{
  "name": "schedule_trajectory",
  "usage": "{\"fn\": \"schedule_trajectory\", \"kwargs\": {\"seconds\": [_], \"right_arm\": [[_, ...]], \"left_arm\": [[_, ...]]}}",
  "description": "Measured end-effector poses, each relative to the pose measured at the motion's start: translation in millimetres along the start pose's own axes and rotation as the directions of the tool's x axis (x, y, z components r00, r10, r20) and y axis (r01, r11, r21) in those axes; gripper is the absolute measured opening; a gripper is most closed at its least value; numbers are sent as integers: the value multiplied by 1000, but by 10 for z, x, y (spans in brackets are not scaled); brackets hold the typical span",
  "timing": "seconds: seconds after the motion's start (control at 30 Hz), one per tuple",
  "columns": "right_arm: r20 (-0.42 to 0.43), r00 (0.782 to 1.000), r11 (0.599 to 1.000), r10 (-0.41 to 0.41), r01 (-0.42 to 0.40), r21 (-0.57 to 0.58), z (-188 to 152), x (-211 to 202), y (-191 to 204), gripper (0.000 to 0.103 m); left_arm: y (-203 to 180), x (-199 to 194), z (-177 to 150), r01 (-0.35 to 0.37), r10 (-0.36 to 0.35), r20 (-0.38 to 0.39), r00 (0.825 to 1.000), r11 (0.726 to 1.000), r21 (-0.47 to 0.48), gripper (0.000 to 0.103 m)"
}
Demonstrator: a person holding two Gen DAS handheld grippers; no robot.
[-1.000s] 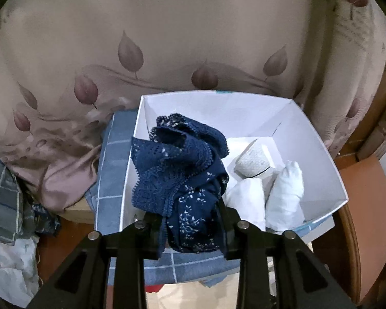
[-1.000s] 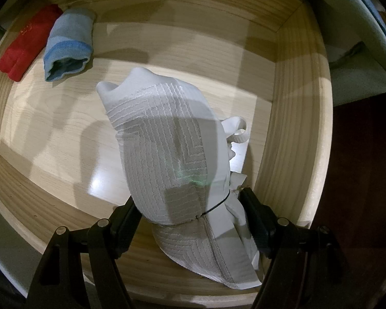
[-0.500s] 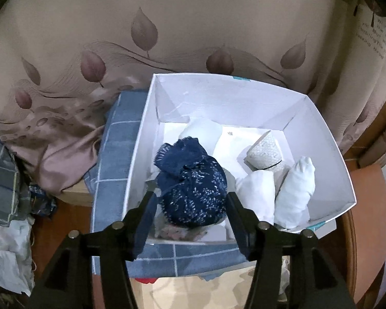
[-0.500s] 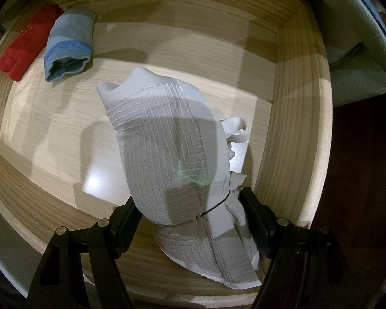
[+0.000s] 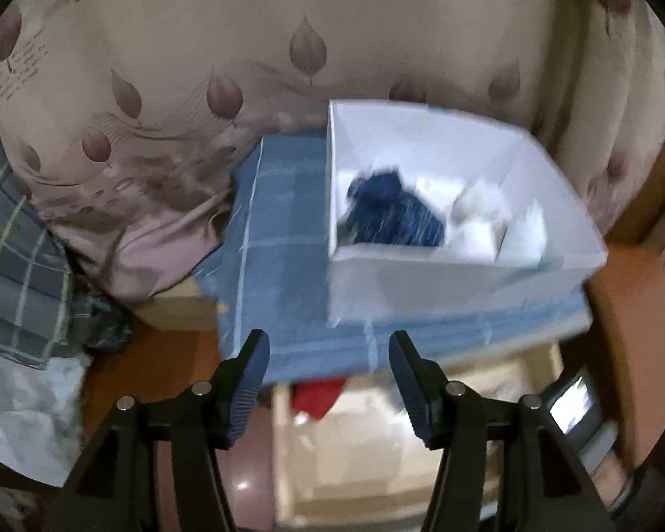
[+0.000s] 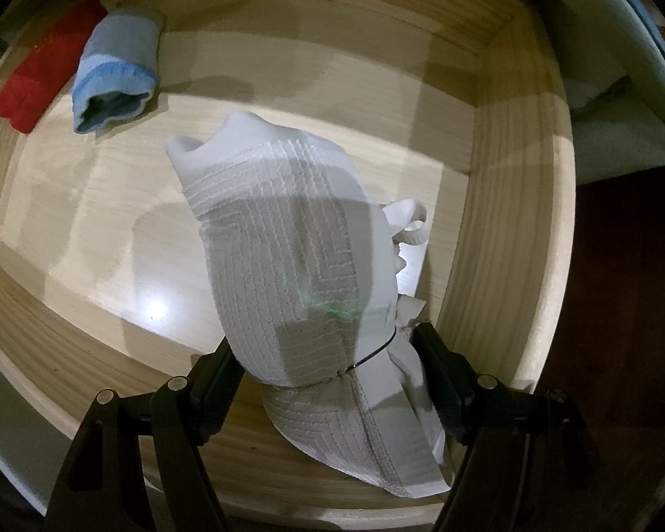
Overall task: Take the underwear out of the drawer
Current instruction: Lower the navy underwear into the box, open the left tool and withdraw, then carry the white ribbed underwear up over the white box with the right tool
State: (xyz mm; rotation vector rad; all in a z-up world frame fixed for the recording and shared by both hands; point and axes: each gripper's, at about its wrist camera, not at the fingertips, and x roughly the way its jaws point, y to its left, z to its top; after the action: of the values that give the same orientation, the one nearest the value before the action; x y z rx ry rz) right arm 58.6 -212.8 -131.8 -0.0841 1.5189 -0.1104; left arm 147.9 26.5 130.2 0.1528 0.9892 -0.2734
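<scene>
Right now both hands are at different points of the same chore. The left gripper (image 5: 329, 370) stands open with nothing between its fingers; its jaws have just been opening, and the dark blue underwear (image 5: 394, 210) lies inside the white box (image 5: 443, 279) on the blue checked cloth (image 5: 283, 239), beside some white bundles. That view is blurred, so I cannot make out finer detail there.

The right gripper (image 6: 328, 354) points down into the wooden drawer (image 6: 505, 221), and the white ribbed underwear (image 6: 288, 266) stands between its fingers. The fabric fills the gap and both pads look to be against it, so I read this as a grip on the bundle, low on its body near the thin black band. A blue rolled piece (image 6: 115, 75) and a red piece (image 6: 44, 84) lie well apart in the far corner of the drawer.

To do this step well, I would say the bundle should come straight up before any sideways travel, since it sits near the drawer's side wall and a loose strap (image 6: 405, 221) hangs out toward that wall and could catch. The squeeze should be firm enough that the soft roll does not slide out, yet the lower folds trail below the fingers, so a slow lift is wise. The free hand could then go for the corner pieces.
</scene>
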Motion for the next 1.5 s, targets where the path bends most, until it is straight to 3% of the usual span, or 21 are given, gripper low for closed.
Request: {"fn": "schedule_trajectory", "kwargs": {"seconds": [0.07,0.23,0.63,0.83,1.0,1.23,1.5], "right_arm": [[1,1000,1000,-3,3,1,1,1,7,71],[9,1000,1000,-14,14,3,-15,1,33,70],[109,993,999,-38,37,7,-131,-125,83,67],[154,987,999,-40,38,18,-203,-208,64,67],[223,974,999,-36,31,24,-280,-374,69,67],[348,937,999,-38,30,29,-418,-730,70,66],[438,899,999,8,-30,44,-745,-1101,-42,66]], "left_arm": [[62,-46,-104,-40,41,-26,999,998,47,58],[253,-284,-230,-113,113,2,994,989,97,58],[497,-603,-374,-175,173,33,984,980,92,58],[536,-286,-623,-106,106,-12,994,993,-46,58],[419,91,-813,-91,85,-54,995,988,-123,58],[215,440,-951,-147,141,-43,989,969,-199,58],[221,670,-984,-193,184,-56,981,949,-251,58]]}}
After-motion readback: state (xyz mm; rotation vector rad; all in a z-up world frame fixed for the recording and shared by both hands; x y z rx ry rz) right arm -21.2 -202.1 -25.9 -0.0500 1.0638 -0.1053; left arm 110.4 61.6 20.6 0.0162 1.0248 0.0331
